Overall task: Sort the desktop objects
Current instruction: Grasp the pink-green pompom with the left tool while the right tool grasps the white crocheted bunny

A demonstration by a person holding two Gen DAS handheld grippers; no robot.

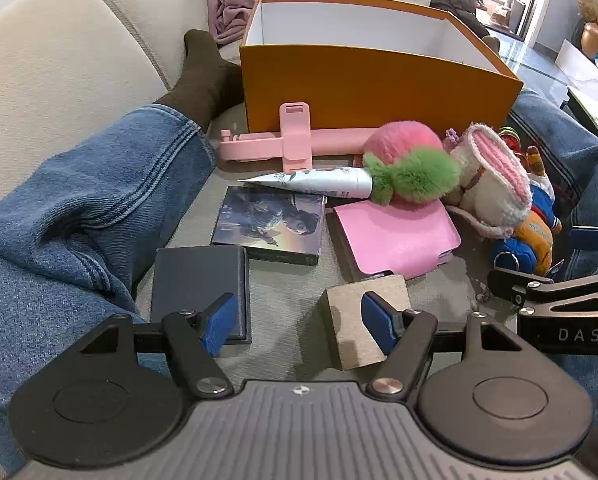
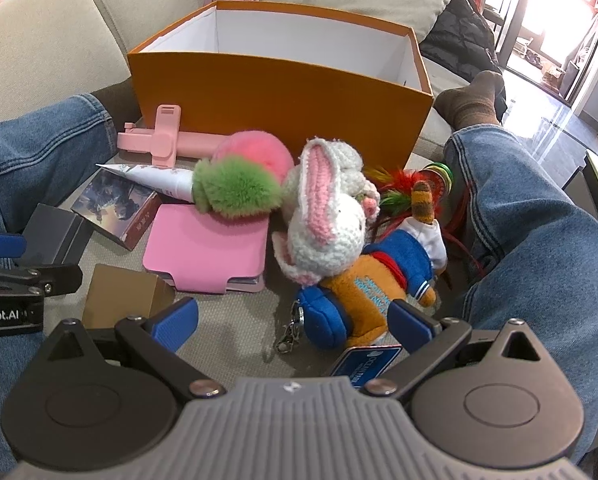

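**Both grippers spread above the clutter**

Left gripper (image 1: 299,320) spread and empty, brown cardboard block (image 1: 365,320) just at its right pad; right gripper (image 2: 295,320) spread and empty over orange plush keychain (image 2: 363,292); orange box (image 2: 283,100) stands beyond, open-topped.

Left gripper (image 1: 297,322): tilted steeply downward, jaws spread wide, blue pads (image 1: 219,322) apart with nothing pressed between them. Right gripper (image 2: 293,322): likewise tilted downward, jaws at full spread, blue pads (image 2: 179,326) clear of contact. The two grippers sit side by side, each visible at the edge of the other's view. The person's legs (image 1: 79,216) in blue jeans extend on the left and right, feet (image 1: 203,72) in dark socks at the far end.
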